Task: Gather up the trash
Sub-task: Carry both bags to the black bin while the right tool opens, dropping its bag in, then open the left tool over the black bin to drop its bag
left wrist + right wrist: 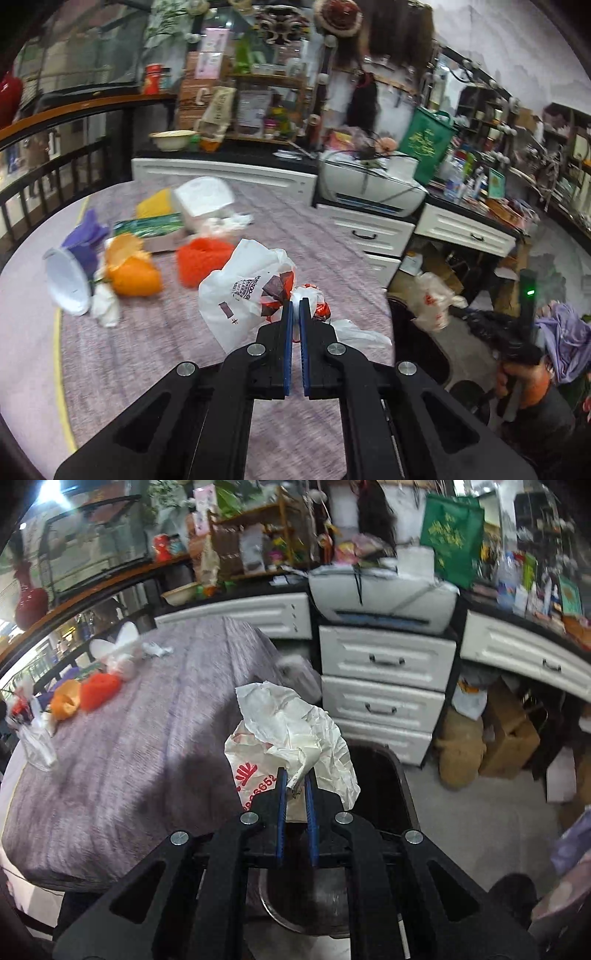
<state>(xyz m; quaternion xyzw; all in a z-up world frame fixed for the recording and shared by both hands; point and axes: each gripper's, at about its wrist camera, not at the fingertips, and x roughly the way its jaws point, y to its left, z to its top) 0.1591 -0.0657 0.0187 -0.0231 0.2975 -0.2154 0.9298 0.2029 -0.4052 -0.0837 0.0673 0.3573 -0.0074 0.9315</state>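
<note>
Left gripper (296,303) pinching thin white plastic bag (240,291); right gripper (295,775) pinching crumpled white paper (295,720) above dark bin (384,775); two bags.

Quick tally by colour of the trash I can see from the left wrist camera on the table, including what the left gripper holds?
White: 4 (printed bag in the left gripper, cup, foam box, crumpled tissue)
Orange: 2 (bag, mesh)
Purple: 1 (wrapper)
Yellow: 1 (packet)
Green: 1 (packet)
Total: 9
</note>
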